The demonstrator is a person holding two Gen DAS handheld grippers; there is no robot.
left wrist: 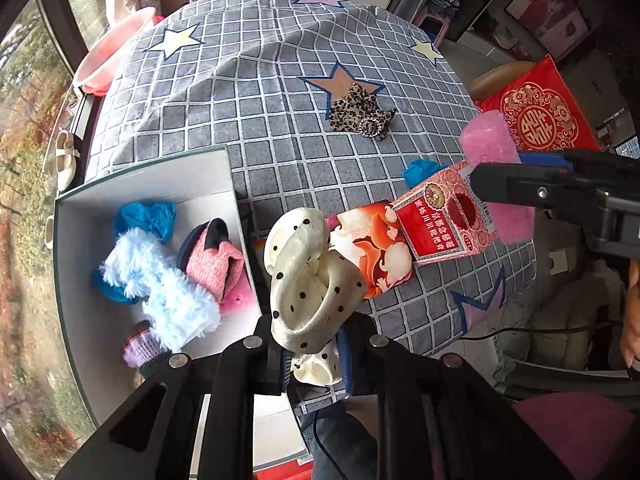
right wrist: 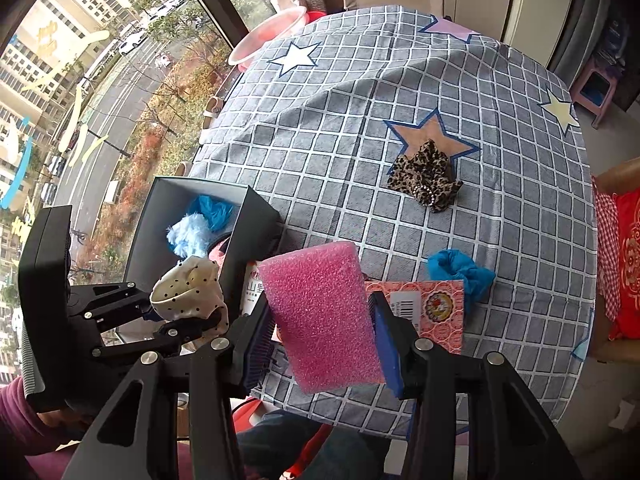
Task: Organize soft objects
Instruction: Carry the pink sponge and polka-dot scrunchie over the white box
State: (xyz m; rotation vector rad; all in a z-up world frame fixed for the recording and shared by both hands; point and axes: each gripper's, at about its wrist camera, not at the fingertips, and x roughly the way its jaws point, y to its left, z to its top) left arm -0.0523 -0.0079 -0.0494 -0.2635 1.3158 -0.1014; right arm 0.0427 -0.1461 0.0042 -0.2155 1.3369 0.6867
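My left gripper [left wrist: 314, 354] is shut on a cream polka-dot scrunchie [left wrist: 308, 280] and holds it just right of the open box [left wrist: 144, 184], above the table's near edge; the scrunchie also shows in the right wrist view [right wrist: 188, 292]. The box holds a light blue fluffy piece [left wrist: 160, 284], a pink knit piece [left wrist: 218, 268] and blue fabric [left wrist: 146, 216]. My right gripper [right wrist: 324, 344] is shut on a pink foam sponge [right wrist: 324, 316], held above the near edge. A leopard-print scrunchie [right wrist: 426, 178] and a blue scrunchie [right wrist: 460, 272] lie on the checked tablecloth [right wrist: 360, 120].
A red medicine carton [left wrist: 440, 216] and an orange printed packet [left wrist: 376, 248] lie near the front edge. A pink basin [right wrist: 272, 36] sits past the far left edge by the window. A red cushion [left wrist: 540, 112] rests on a chair at the right.
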